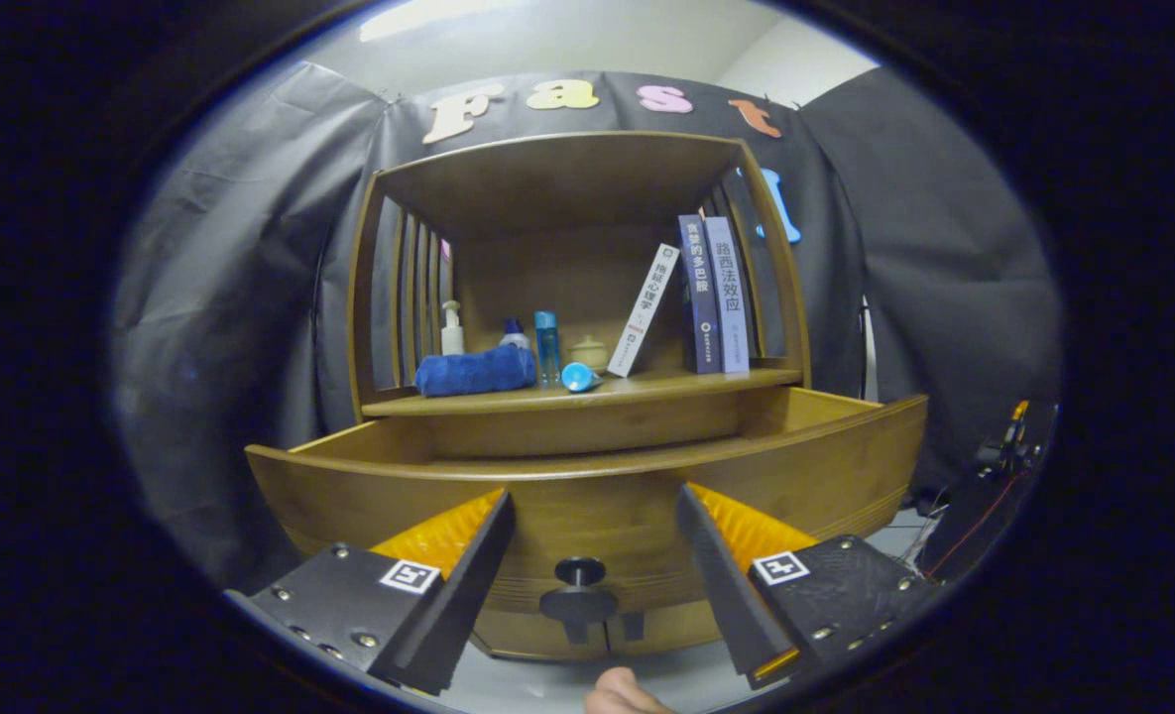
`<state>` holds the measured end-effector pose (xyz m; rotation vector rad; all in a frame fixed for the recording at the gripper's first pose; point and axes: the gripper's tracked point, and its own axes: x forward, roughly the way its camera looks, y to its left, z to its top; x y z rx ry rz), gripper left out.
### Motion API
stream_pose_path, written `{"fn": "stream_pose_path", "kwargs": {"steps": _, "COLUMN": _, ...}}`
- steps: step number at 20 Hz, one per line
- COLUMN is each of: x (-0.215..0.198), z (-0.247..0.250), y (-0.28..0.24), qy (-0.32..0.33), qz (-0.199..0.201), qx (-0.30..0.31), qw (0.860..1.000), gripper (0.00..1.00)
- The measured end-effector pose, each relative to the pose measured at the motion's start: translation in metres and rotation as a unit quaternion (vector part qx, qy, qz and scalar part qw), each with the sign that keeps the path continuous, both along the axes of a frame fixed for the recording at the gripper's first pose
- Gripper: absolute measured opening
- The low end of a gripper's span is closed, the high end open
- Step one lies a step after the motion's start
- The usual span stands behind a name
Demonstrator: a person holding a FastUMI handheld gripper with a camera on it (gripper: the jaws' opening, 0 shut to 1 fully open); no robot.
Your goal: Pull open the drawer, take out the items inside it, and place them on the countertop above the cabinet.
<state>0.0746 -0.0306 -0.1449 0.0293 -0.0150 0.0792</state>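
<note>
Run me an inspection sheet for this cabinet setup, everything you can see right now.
Surface: wooden countertop above the drawer, already carrying items.
Job's things: wooden drawer pulled out; dark round knob between the fingers; drawer contents hidden from this angle.
Clutter: rolled blue towel, white pump bottle, blue bottle, small cream jar, blue cap lying down, one leaning white book, two upright dark books.
Grippers: tongs open, fingers either side of the knob, not touching it.
Cables: red wire beside the cabinet.
Surroundings: black cloth wall; a fingertip below the tongs.
</note>
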Motion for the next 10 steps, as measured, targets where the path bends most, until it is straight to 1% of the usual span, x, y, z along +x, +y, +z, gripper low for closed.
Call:
{"fn": "stream_pose_path", "kwargs": {"steps": 5, "x": 0.013, "z": 0.003, "y": 0.0, "qy": -0.019, "qz": 0.004, "qx": 0.014, "qw": 1.0, "gripper": 0.99}}
{"fn": "stream_pose_path", "kwargs": {"steps": 10, "x": 0.017, "z": 0.001, "y": 0.0, "qy": -0.013, "qz": 0.002, "qx": 0.029, "qw": 0.999, "gripper": 0.99}}
